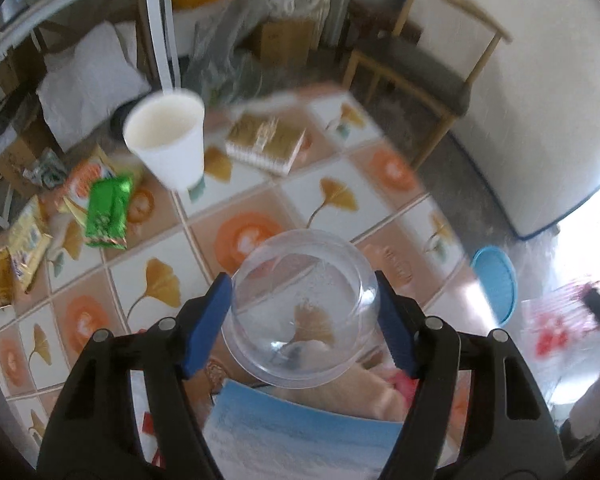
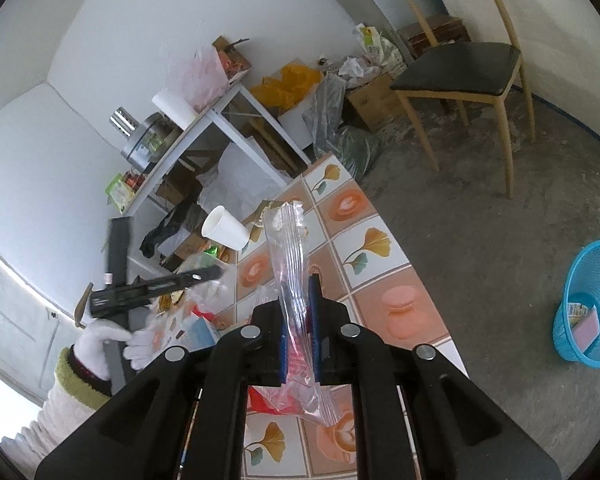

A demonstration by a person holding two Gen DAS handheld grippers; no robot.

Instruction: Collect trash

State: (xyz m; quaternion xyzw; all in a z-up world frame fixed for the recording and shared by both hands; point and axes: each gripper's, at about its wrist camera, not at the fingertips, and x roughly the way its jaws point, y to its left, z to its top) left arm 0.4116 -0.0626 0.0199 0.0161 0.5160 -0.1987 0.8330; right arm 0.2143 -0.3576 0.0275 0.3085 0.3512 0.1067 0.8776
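My left gripper (image 1: 304, 312) is shut on a clear plastic cup (image 1: 300, 308), held above the tiled table (image 1: 340, 196). My right gripper (image 2: 300, 316) is shut on a clear plastic wrapper with red print (image 2: 290, 264), which sticks up between the blue pads. The wrapper also shows at the right of the left wrist view (image 1: 556, 320). A white paper cup (image 1: 168, 140) stands on the table; it also shows in the right wrist view (image 2: 224, 228). A green snack packet (image 1: 108, 208) and other wrappers (image 1: 20, 248) lie at the table's left. A blue trash basket (image 2: 592, 304) stands on the floor to the right.
A gold box (image 1: 266, 142) lies on the table beyond the cup. A blue-and-white card (image 1: 300, 432) lies under the left gripper. A wooden chair (image 2: 460, 68) stands on the concrete floor. A white shelf (image 2: 204, 128) with clutter, bags and boxes is behind the table.
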